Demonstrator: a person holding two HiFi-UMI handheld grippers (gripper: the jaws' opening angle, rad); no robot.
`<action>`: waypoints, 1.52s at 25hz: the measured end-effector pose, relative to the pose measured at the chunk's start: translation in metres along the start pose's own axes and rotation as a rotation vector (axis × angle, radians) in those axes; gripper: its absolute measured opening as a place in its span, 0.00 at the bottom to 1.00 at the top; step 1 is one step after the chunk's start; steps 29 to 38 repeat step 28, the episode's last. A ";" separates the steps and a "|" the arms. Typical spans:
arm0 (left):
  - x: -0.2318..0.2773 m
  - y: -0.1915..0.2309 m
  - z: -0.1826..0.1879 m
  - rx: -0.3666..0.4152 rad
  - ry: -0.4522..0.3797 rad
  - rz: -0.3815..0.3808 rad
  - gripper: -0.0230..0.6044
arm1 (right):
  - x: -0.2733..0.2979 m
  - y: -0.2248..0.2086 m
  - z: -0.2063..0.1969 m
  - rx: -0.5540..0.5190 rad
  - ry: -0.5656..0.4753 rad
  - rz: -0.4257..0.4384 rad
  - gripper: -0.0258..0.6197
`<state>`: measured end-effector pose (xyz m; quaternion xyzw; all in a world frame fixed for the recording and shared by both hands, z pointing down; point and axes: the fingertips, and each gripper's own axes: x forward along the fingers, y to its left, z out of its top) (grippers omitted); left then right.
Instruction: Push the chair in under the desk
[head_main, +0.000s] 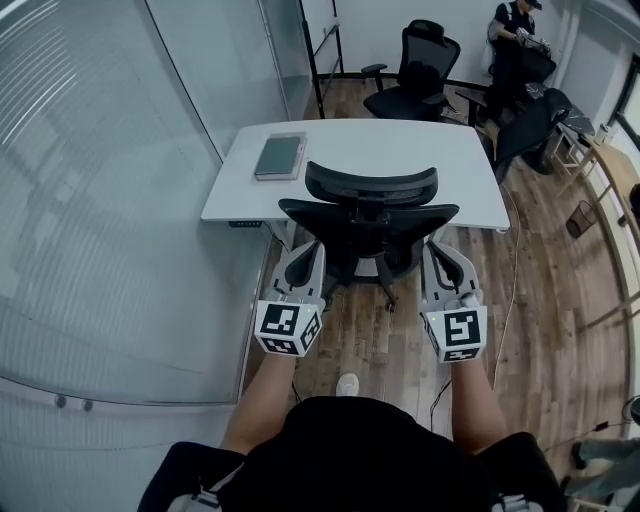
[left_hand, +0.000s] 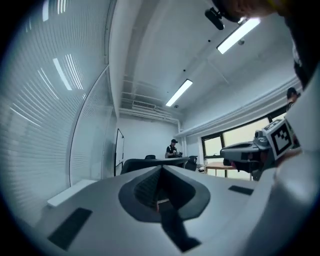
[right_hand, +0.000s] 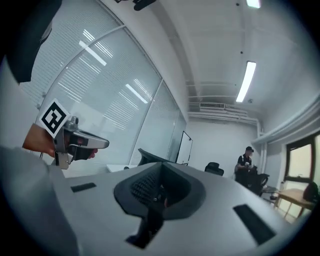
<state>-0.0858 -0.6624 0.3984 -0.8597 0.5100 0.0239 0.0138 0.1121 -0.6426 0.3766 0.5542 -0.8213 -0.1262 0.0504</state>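
Note:
A black mesh office chair (head_main: 370, 215) stands in front of the white desk (head_main: 360, 150), its back towards me and its seat partly under the desk edge. My left gripper (head_main: 304, 252) reaches to the lower left side of the backrest, and my right gripper (head_main: 438, 250) to the lower right side. I cannot tell whether either touches the chair. Both point forward and upward. In the left gripper view the jaws (left_hand: 161, 170) meet with nothing between them. The right gripper view shows the same closed seam (right_hand: 160, 166). The chair's top (right_hand: 150, 156) shows just over the jaws.
A grey closed laptop (head_main: 279, 155) lies on the desk's left part. A glass wall (head_main: 120, 180) runs along the left. Other black chairs (head_main: 415, 75) and a person (head_main: 512, 40) are at the back. A cable (head_main: 512, 300) trails on the wooden floor at right.

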 end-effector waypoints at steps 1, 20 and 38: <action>-0.006 -0.004 -0.004 -0.006 0.003 -0.011 0.06 | -0.007 0.003 -0.003 0.008 0.005 -0.006 0.05; -0.007 -0.032 -0.037 0.057 0.073 -0.063 0.06 | -0.032 0.036 -0.034 -0.039 0.080 0.030 0.04; 0.004 -0.037 -0.042 0.074 0.083 -0.115 0.06 | -0.013 0.045 -0.037 -0.026 0.056 0.039 0.04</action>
